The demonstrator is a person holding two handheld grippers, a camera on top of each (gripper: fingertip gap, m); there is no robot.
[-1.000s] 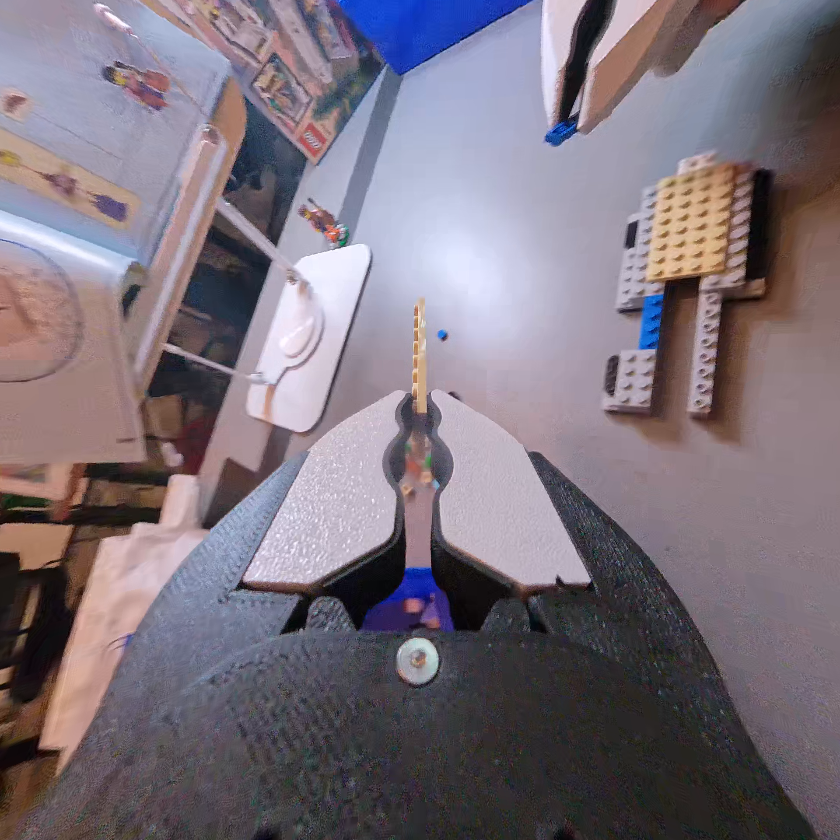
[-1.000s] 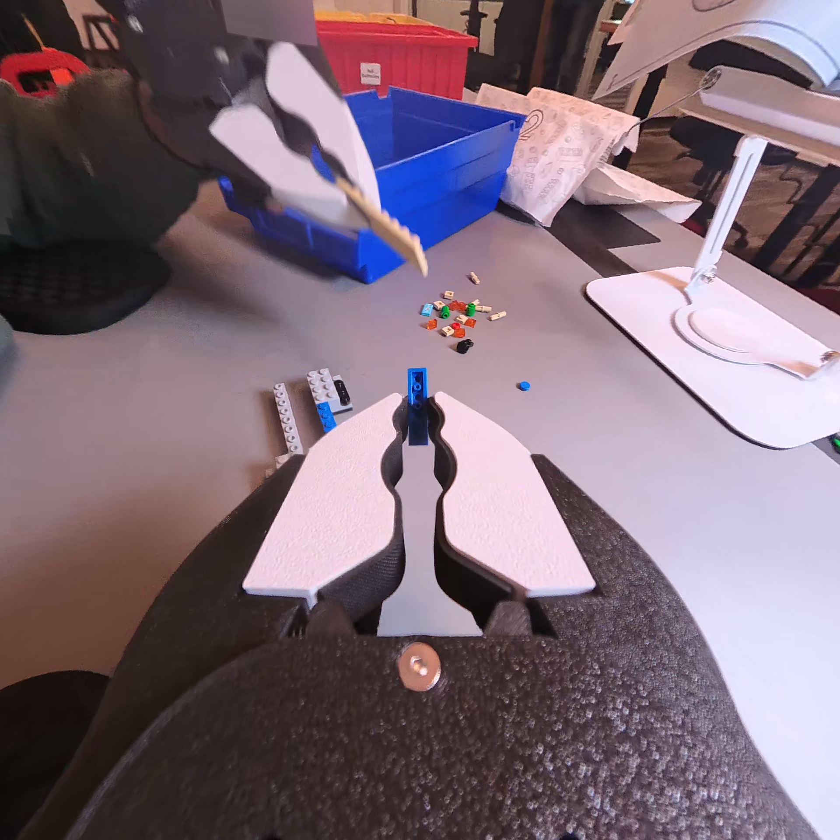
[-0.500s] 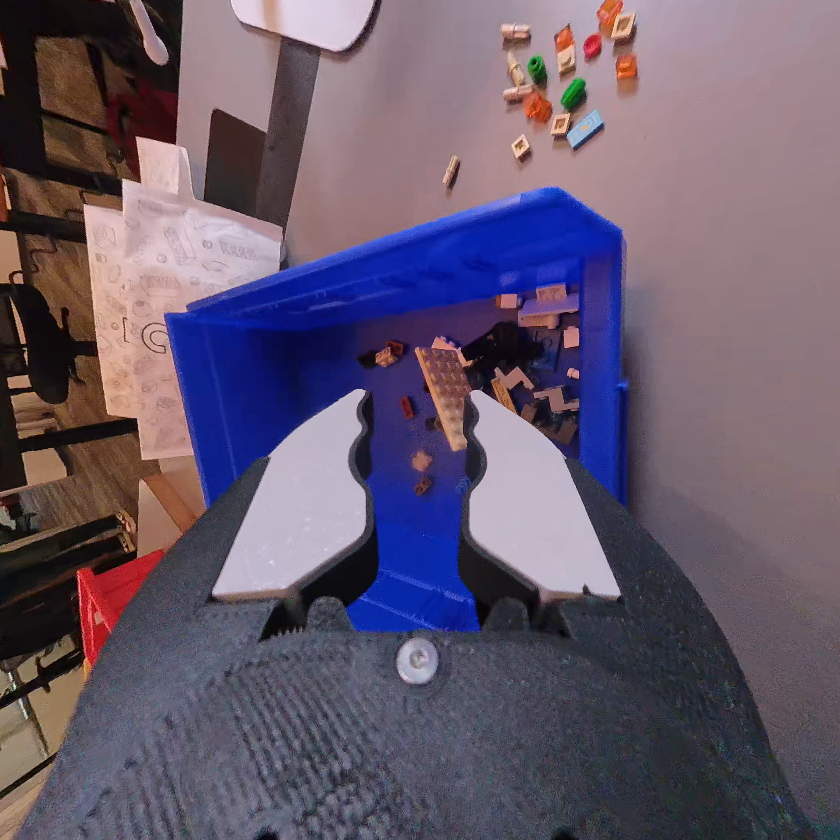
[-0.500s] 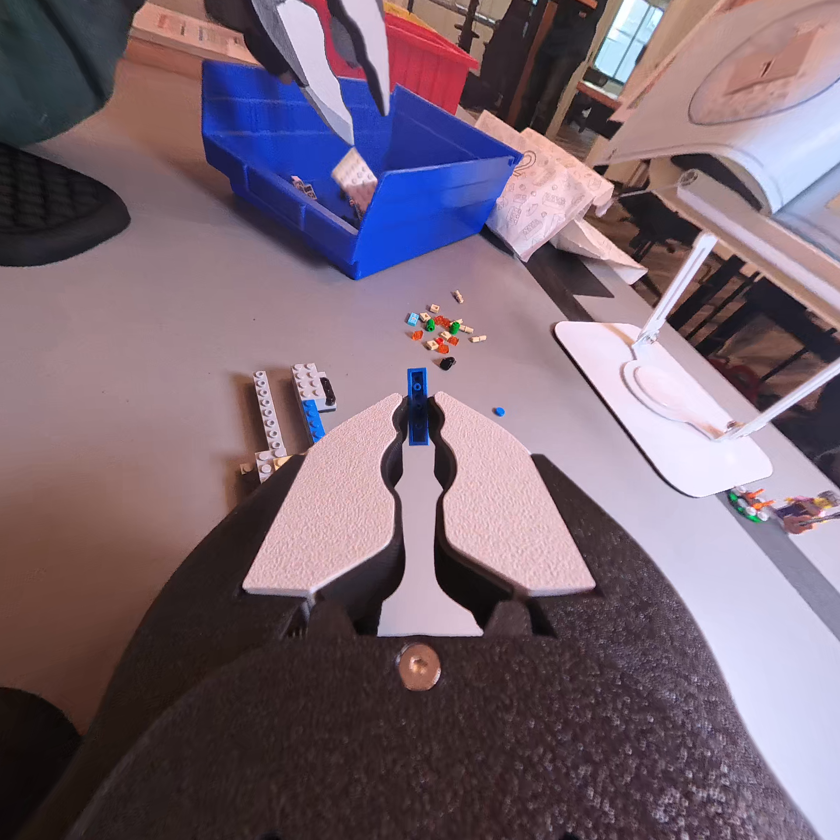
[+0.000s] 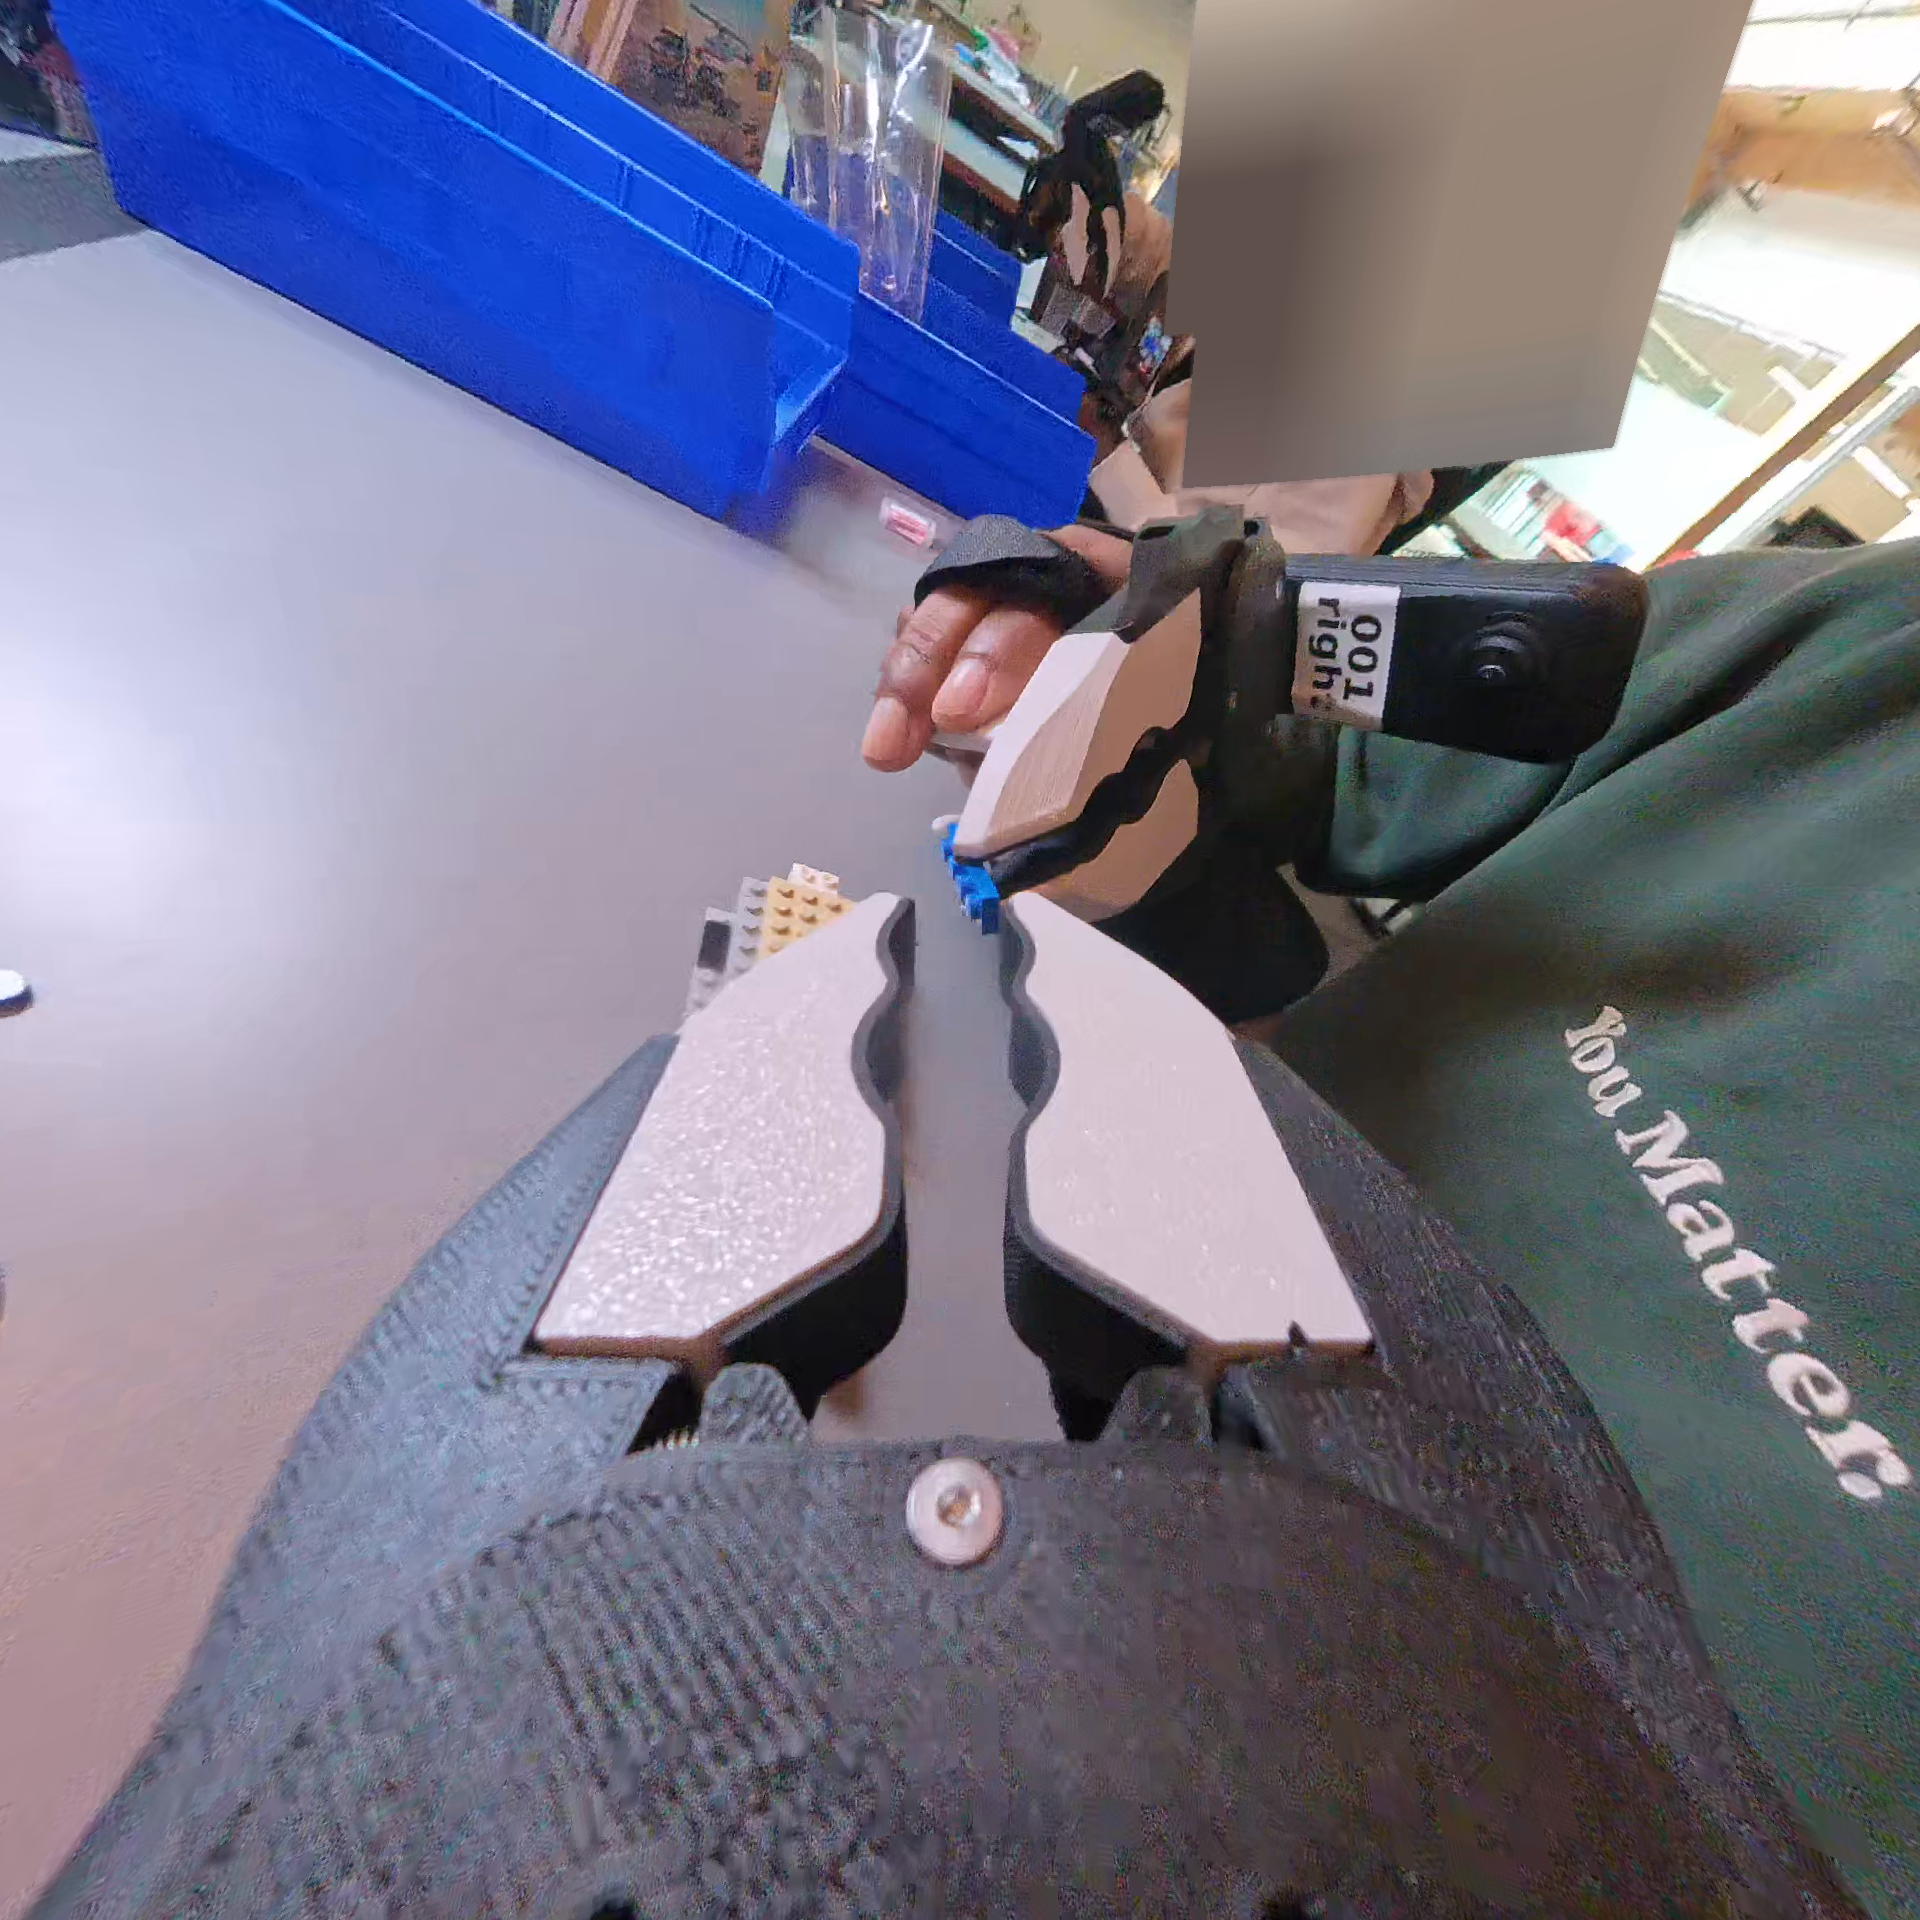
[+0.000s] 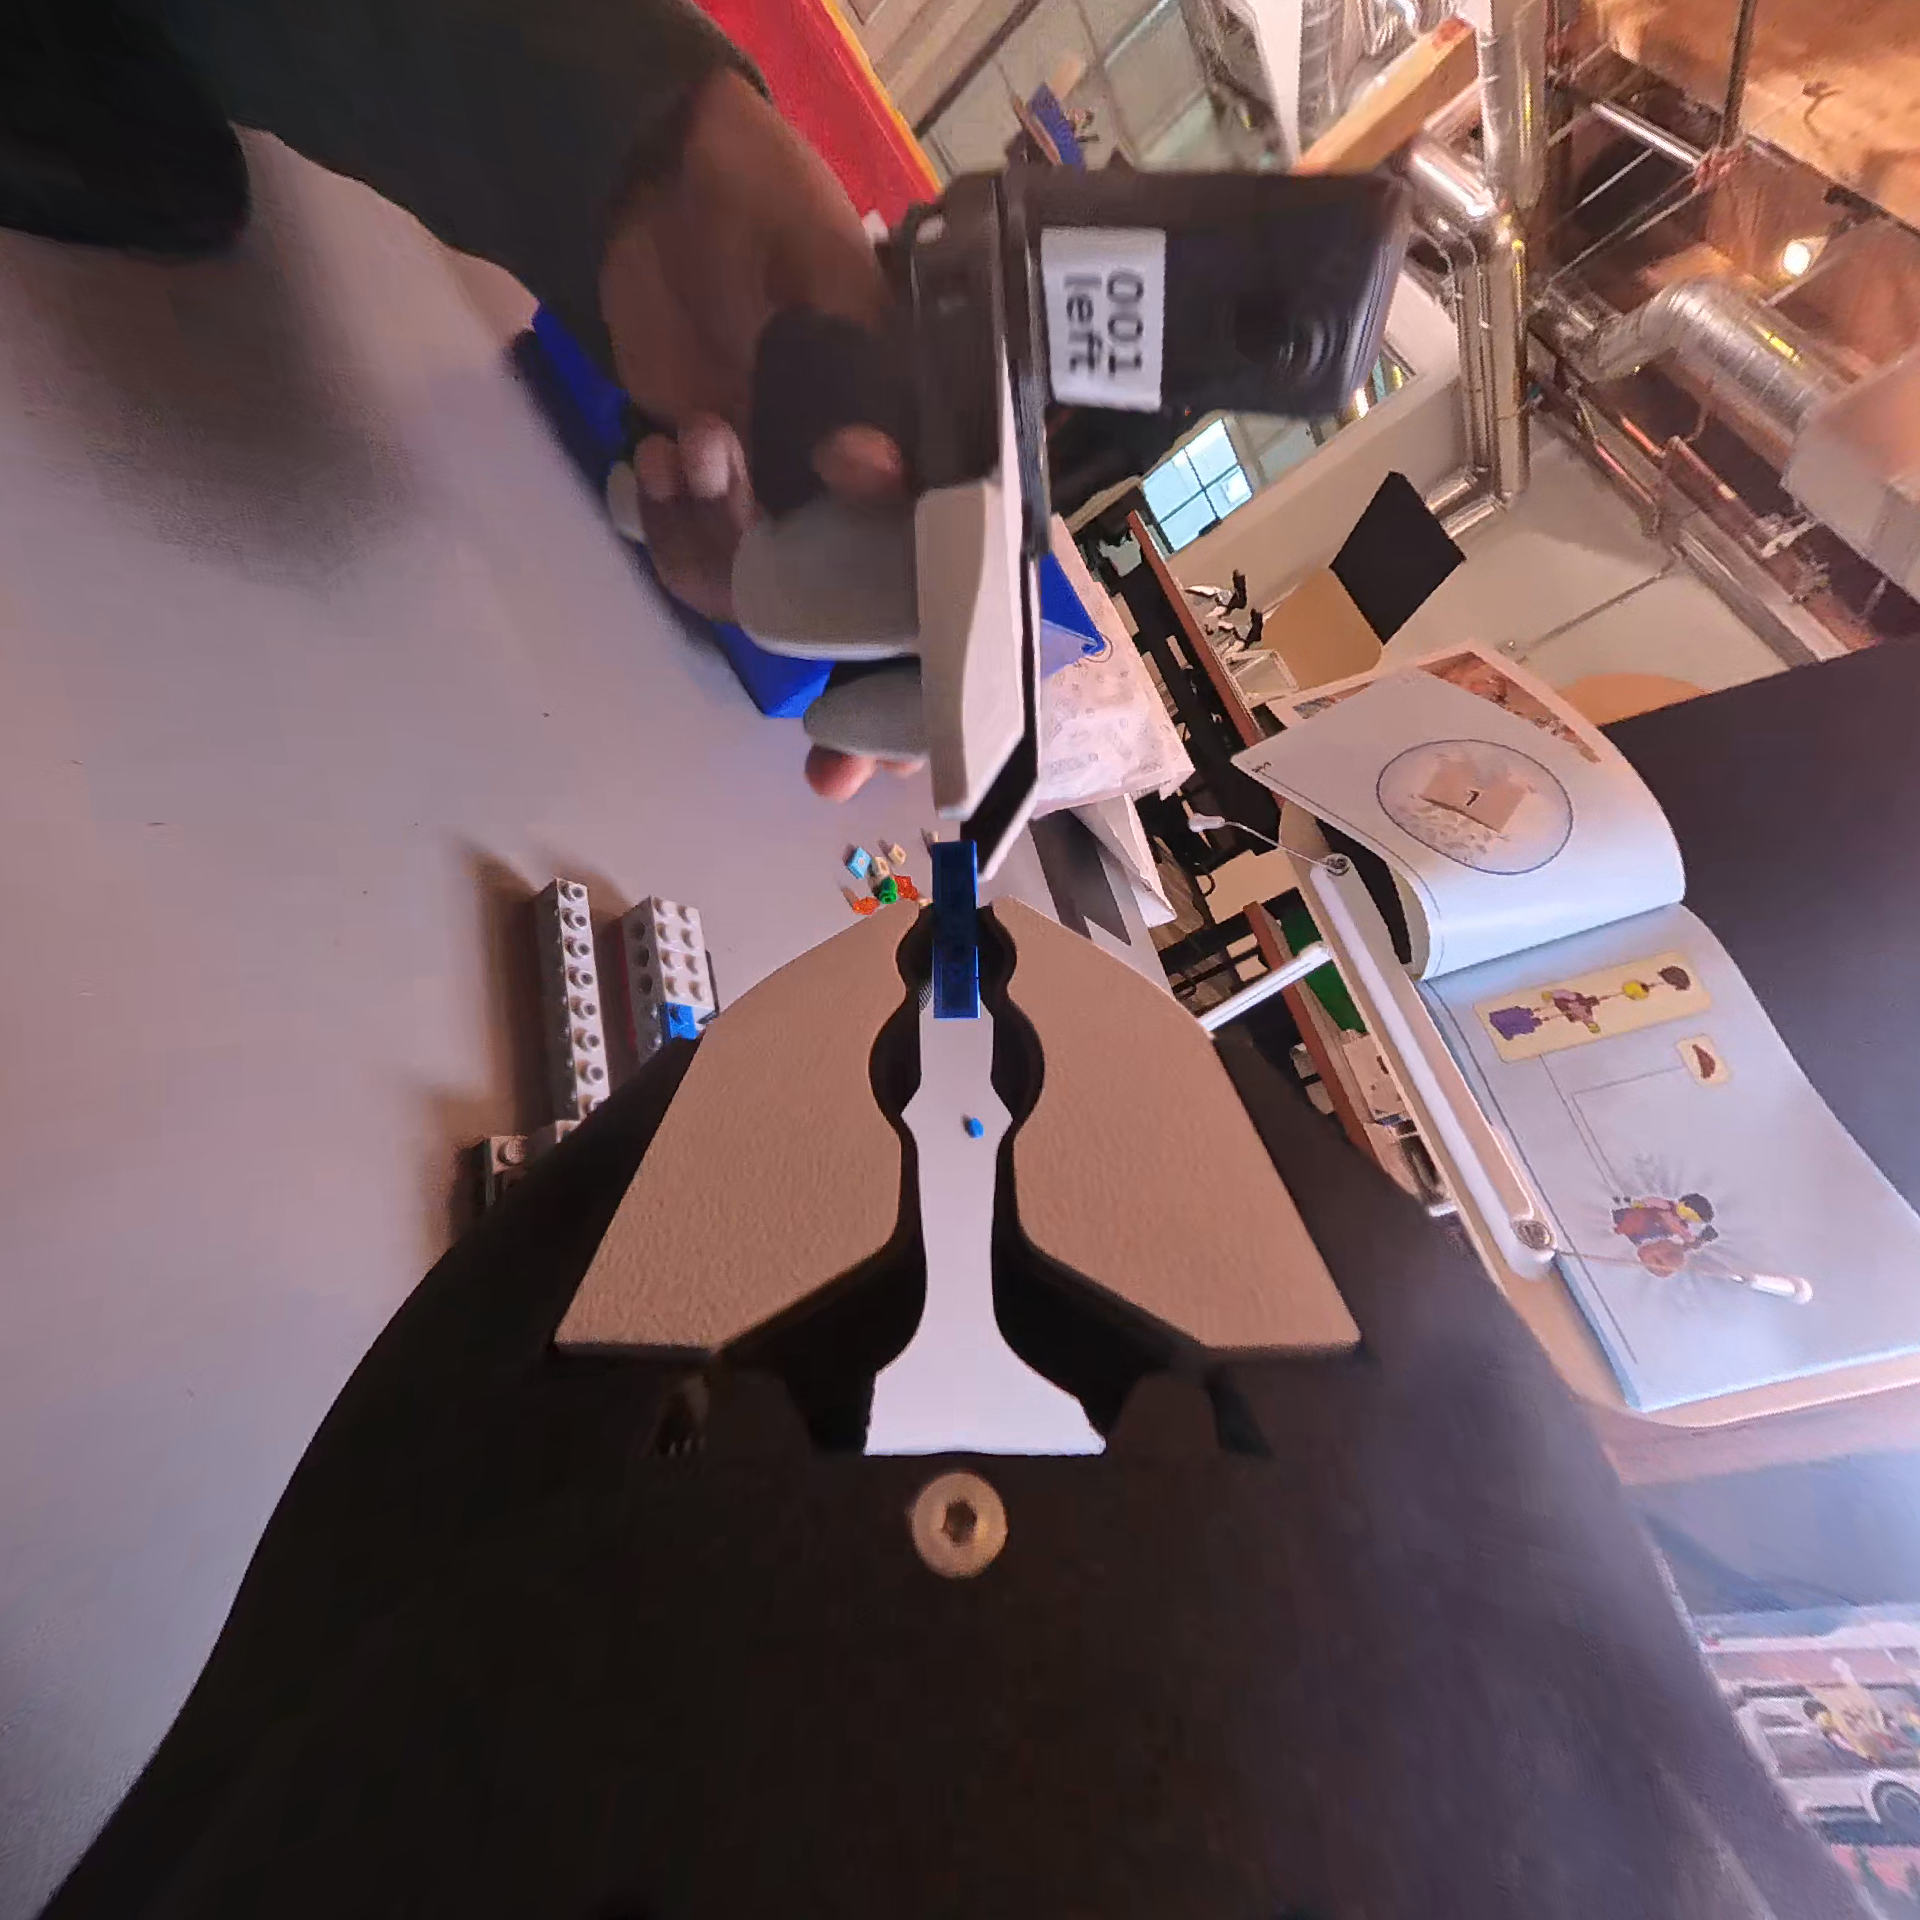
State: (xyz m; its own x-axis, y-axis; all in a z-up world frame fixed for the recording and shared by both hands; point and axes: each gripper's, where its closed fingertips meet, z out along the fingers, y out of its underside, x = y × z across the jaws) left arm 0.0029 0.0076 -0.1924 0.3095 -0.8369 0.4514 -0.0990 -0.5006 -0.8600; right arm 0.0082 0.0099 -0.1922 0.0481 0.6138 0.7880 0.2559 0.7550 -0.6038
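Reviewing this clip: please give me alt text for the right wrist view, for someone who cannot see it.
The right hand-held gripper pinches a narrow blue brick above a grey table. The left hand-held gripper hangs just beyond the brick's far end, holding nothing. Grey brick assemblies lie left; an open instruction booklet stands right.

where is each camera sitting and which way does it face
Left wrist view: sits on the left hand-held gripper, its fingers apart with nothing between them, looking across the grey table at the right hand-held gripper; a green sleeve shows.
Right wrist view: sits on the right hand-held gripper, shut on a blue brick, facing the left hand-held gripper and an open booklet.
Shared: both grippers, the blue brick, the grey brick assembly, the blue bin.
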